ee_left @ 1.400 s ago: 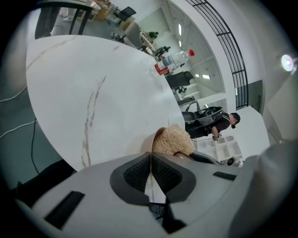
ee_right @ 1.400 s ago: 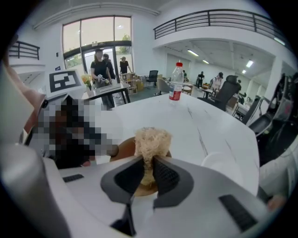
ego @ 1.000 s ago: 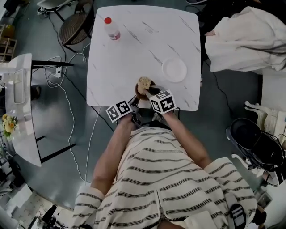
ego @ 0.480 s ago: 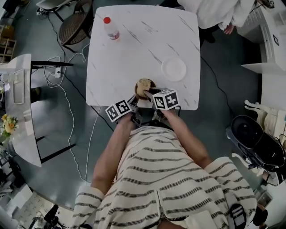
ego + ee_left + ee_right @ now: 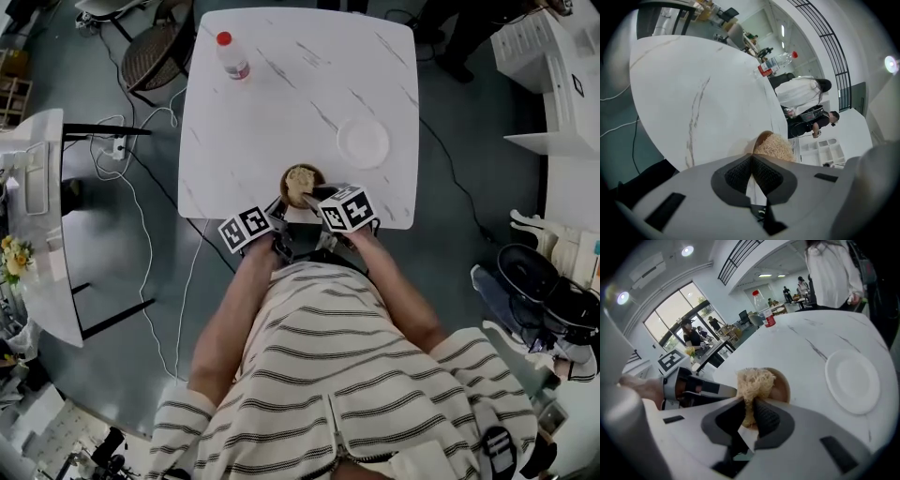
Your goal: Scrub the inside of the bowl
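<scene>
Contact between scrubber and bowl is made: the small round brown bowl (image 5: 302,185) sits at the near edge of the white marble-patterned desk (image 5: 281,94), just left of and nearer than the white round plate (image 5: 853,380). The right gripper (image 5: 749,404) is clamped on a pale tan fibrous scrubbing pad (image 5: 754,378) that rests inside the bowl. The left gripper (image 5: 751,159) has its jaws together at the bowl's near-left rim, which runs straight into the seam between them, so it seems to pinch that rim. I judge the bowl light, rigid and prone to sliding on the smooth top, so a hold on the rim suits it. The pad looks soft and springy, best held at its near end so the far end can press against the wall.
</scene>
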The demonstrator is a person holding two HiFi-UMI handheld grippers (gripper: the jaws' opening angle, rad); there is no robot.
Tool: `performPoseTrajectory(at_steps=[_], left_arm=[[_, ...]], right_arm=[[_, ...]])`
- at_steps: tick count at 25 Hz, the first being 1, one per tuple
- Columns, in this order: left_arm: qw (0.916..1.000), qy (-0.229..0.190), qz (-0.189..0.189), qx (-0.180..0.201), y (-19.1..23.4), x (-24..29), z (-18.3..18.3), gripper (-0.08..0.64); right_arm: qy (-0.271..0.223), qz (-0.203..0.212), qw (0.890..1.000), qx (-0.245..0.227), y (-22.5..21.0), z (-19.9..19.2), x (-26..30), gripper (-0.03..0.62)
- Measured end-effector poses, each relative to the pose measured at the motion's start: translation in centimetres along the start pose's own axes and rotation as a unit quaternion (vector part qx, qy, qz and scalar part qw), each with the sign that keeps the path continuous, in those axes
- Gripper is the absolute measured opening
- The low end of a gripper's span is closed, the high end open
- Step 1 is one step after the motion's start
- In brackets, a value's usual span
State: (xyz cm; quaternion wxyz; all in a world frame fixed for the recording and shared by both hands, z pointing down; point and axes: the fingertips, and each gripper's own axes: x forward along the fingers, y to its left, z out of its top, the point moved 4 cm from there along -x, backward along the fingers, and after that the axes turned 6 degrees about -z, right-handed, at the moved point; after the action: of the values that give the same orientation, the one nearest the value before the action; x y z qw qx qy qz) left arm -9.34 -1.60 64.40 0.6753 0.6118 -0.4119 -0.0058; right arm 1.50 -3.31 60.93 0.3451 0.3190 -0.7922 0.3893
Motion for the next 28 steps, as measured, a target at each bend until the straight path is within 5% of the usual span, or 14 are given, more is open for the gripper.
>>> performPoseTrajectory(at_steps=[9,20,24,28], left_arm=[[1.0000,0.001,0.002,0.010,-0.3,0.2,0.1,0.008],[0.9999,0.003,0.001,0.010,-0.8,0.3,0.2,0.009],[0.9999,0.003,0.000,0.011,-0.7,0.3,0.2,0.009],[0.9999,0.005,-0.003,0.012,-0.8,0.4,0.0,0.009]], right_arm=[[0.052,-0.031,0.984,-0.165,0.7,0.3,-1.0,0.061],[0.071,-0.101,0.933,-0.337,-0.4,0.7,-0.9,0.061],[0.048,-0.127,0.922,-0.362,-0.6,1.0,-0.5,0.061],[0.015,-0.143,0.929,-0.342,-1.0,1.1,0.0,0.061]])
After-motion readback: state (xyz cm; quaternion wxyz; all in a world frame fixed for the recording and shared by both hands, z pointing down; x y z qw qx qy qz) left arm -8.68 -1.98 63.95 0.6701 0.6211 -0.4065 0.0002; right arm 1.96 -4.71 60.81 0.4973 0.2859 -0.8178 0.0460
